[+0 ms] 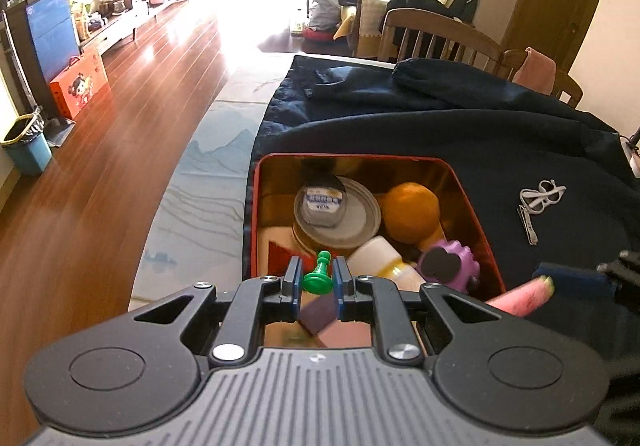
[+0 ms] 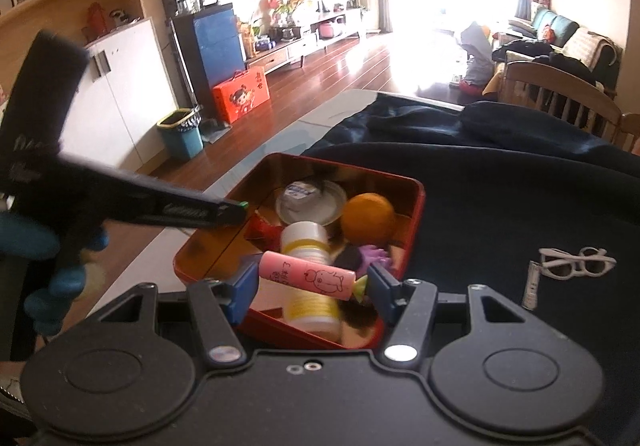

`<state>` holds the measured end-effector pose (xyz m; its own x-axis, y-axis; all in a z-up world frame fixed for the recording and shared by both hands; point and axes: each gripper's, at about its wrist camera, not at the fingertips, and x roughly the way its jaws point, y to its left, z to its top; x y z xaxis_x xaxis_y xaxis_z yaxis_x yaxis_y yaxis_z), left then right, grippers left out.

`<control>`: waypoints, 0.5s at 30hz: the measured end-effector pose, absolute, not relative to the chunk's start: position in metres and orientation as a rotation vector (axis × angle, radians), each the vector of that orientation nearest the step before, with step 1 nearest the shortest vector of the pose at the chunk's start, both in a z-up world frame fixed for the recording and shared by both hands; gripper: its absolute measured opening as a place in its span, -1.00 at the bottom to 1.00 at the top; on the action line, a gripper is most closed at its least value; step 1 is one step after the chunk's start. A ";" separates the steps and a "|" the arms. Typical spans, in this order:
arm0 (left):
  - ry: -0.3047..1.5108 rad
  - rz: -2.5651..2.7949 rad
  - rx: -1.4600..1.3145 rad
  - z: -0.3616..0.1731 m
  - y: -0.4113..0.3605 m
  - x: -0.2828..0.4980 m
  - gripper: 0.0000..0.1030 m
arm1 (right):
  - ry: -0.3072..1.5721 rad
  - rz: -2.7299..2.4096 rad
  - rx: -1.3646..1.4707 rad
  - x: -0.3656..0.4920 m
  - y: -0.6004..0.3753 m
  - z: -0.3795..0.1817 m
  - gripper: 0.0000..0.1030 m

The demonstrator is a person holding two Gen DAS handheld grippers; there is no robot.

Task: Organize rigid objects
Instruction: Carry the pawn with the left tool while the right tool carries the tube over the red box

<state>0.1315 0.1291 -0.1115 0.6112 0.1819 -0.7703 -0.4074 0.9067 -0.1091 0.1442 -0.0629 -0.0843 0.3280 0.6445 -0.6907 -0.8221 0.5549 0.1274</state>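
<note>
Left gripper (image 1: 317,278) fingers pinch a green pawn (image 1: 319,274); right gripper (image 2: 311,283) fingers pinch a pink tube (image 2: 307,274) — its tip blurred.

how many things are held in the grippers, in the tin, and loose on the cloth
held: 2, green pawn in left gripper, pink tube in right gripper
in red tin: at least 5 show clearly
loose on cloth: 2, white glasses, small white tube
total: at least 9

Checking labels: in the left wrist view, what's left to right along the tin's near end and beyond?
Green plastic pawn → white bottle with yellow band → purple knobbly toy → pink watermelon-slice piece → white toy glasses.
</note>
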 end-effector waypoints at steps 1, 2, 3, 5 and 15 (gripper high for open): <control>0.848 0.343 -0.285 -0.112 0.132 0.134 -0.70 | 0.770 0.980 -0.276 0.143 -0.058 -0.085 0.13; 0.847 0.337 -0.280 -0.113 0.134 0.138 -0.70 | 0.769 0.989 -0.287 0.140 -0.053 -0.086 0.13; 0.845 0.328 -0.274 -0.113 0.136 0.142 -0.70 | 0.770 0.996 -0.299 0.140 -0.048 -0.087 0.13; 0.846 0.315 -0.267 -0.116 0.139 0.148 -0.70 | 0.781 1.006 -0.319 0.139 -0.038 -0.091 0.13; 0.880 0.273 -0.253 -0.134 0.152 0.171 -0.70 | 0.817 1.047 -0.367 0.135 -0.005 -0.105 0.13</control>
<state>0.1708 0.1520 -0.1338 0.6068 0.1307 -0.7840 -0.3366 0.9358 -0.1045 0.1349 -0.0054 -0.1049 0.2495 0.6181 -0.7455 -0.8736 0.4759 0.1022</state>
